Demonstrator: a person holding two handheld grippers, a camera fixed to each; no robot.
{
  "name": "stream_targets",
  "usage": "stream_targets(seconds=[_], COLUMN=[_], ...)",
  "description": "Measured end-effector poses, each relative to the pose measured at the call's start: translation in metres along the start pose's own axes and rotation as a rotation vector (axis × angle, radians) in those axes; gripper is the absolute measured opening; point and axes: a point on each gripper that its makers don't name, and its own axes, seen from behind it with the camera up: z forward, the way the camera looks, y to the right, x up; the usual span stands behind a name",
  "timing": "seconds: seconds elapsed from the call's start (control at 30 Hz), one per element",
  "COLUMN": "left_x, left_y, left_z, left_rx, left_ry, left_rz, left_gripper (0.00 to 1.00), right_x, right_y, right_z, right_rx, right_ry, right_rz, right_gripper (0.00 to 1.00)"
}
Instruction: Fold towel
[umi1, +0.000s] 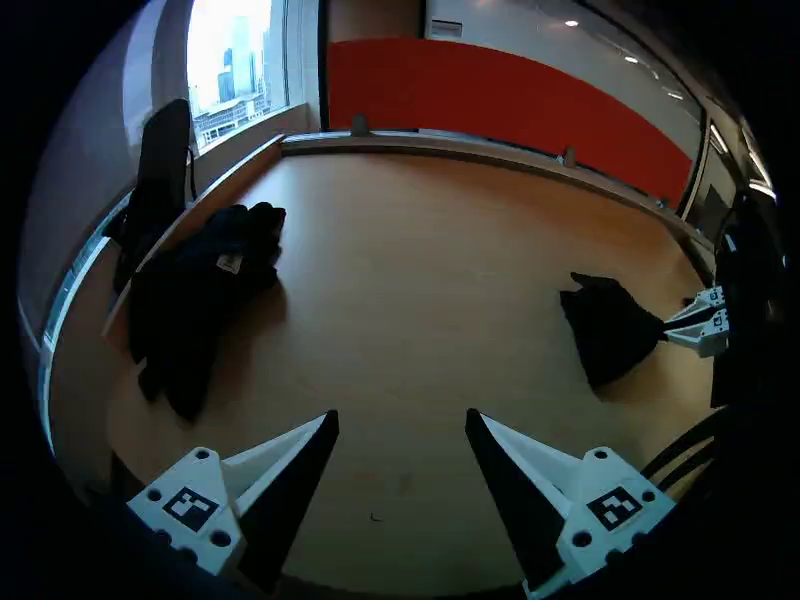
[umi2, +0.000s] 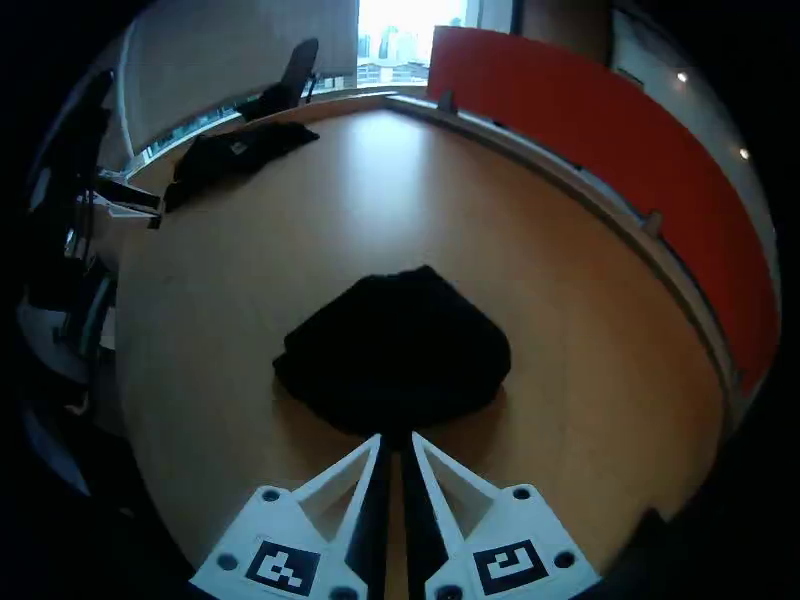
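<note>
wooden table below red panel carries black towel.

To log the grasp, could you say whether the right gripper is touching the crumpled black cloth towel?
Touching: the left gripper view shows the black cloth towel pinched to a point in the right gripper.
</note>
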Motion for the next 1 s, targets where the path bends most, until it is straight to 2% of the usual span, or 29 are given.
stream_targets(seconds=[0.3, 0.5, 0.7, 1.0], left_x=[0.010, 0.018, 0.025, 0.034], left_y=[0.006, 0.011, 0.015, 0.024], left_z=[-0.001, -0.002, -0.003, -0.003], left_rx=[-0.014, -0.022, -0.031, -0.047], left_ry=[0.026, 0.044, 0.057, 0.068], left_rz=[0.002, 0.007, 0.014, 0.028], left_gripper=[0.94, 0.94, 0.94, 0.94], right_x=[0.068, 0.103, 0.113, 0.101], right_y=[0.019, 0.025, 0.035, 0.061], right_z=[-0.032, -0.052, -0.072, -0.094], right_rx=[-0.029, -0.038, -0.053, -0.083], right_ry=[0.106, 0.166, 0.187, 0.184], right_rz=[-0.056, -0.078, -0.073, -0.043], right_gripper=[0.06, 0.06, 0.06, 0.06])
